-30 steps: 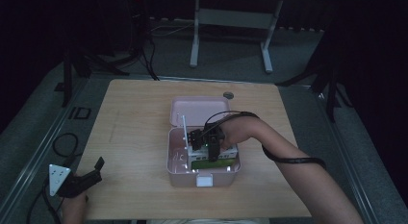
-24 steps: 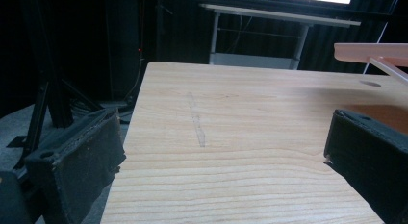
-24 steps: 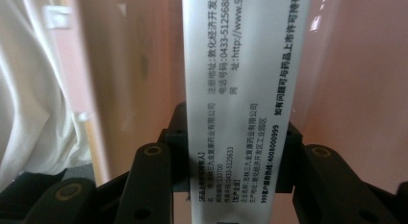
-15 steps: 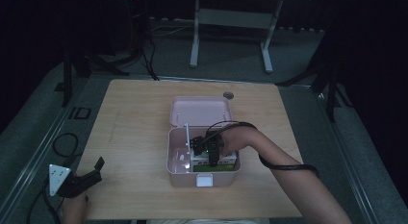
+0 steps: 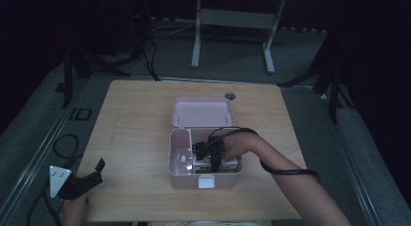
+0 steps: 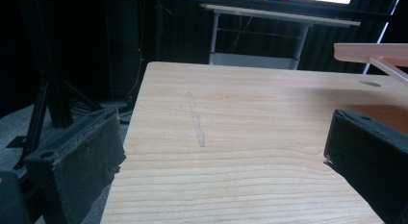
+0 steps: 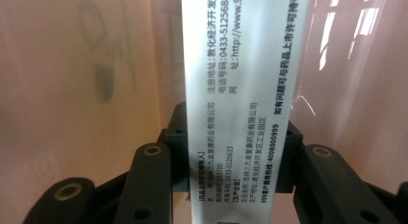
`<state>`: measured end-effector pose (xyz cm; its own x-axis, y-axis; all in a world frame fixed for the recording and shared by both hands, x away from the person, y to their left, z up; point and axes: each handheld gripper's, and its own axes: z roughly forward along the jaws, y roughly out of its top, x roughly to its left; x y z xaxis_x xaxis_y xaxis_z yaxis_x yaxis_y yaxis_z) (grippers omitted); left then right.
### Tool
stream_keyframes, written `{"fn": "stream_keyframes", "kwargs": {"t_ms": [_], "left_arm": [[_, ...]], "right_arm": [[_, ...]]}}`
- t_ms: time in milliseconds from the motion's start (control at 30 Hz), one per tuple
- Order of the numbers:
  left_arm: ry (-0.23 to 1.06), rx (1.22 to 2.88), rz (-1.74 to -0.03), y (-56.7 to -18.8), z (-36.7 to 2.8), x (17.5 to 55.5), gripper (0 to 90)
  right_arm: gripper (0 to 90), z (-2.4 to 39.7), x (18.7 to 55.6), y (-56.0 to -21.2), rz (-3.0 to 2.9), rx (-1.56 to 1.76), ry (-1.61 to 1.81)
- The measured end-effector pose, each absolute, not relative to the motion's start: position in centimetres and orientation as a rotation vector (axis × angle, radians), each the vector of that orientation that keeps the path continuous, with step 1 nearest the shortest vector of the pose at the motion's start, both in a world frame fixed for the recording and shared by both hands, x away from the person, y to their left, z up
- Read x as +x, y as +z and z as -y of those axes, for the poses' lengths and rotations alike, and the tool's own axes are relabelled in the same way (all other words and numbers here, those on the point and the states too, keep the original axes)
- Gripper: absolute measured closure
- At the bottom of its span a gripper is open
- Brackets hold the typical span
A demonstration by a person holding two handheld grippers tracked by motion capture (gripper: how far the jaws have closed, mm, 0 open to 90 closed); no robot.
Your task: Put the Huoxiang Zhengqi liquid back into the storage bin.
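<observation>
On desk [image 5: 140, 138]: pale wood grain, rectangular.
Box [image 5: 180, 173]: pink plastic, lid open.
Right tongs [image 7: 232, 159]: clamped on a white printed carton [image 7: 243, 89].
Left tongs [image 6: 226, 161]: wide apart, holding nothing.

The worktop [image 5: 135, 138] at mid-frame is showing pale wood with a fine grain and a matt finish. The pink box [image 5: 203, 175] on it is looking like smooth plastic, its inner walls catching glossy reflections in the right gripper view. There the right gripper [image 7: 231, 159], in matt black plastic, is pressing a white printed carton [image 7: 240, 89] of smooth card. The left gripper [image 6: 226, 171] is wearing rough, foam-like black pads.
</observation>
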<state>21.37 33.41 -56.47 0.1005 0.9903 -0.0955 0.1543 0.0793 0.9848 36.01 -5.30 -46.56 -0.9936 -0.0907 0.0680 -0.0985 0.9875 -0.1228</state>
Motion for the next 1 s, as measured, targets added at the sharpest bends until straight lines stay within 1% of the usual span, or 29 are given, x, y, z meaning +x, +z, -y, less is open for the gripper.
{"fn": "stream_keyframes", "kwargs": {"t_ms": [200,267,367,733,900,1000], "left_arm": [[0.989,1.301,-1.277,-56.5,-33.4,21.4,0.2],[0.988,1.301,-1.277,-56.5,-33.4,21.4,0.2],[0.988,1.302,-1.278,-56.5,-33.4,21.4,0.2],[0.99,1.301,-1.279,-56.5,-33.4,21.4,0.2],[0.991,1.304,-1.279,-56.5,-33.4,21.4,0.2],[0.99,1.301,-1.279,-56.5,-33.4,21.4,0.2]], "right_arm": [[60.4,5.1,36.0,-46.5,3.069,0.156,0.206],[58.0,5.1,36.0,-46.1,3.073,0.148,0.184],[54.6,5.3,36.0,-44.9,3.085,0.151,0.149],[50.3,7.0,35.8,-40.4,3.13,0.1,-0.018],[45.3,8.8,36.1,-37.9,3.152,0.061,-0.169],[40.0,10.1,36.6,-37.0,3.172,0.006,-0.236]]}}
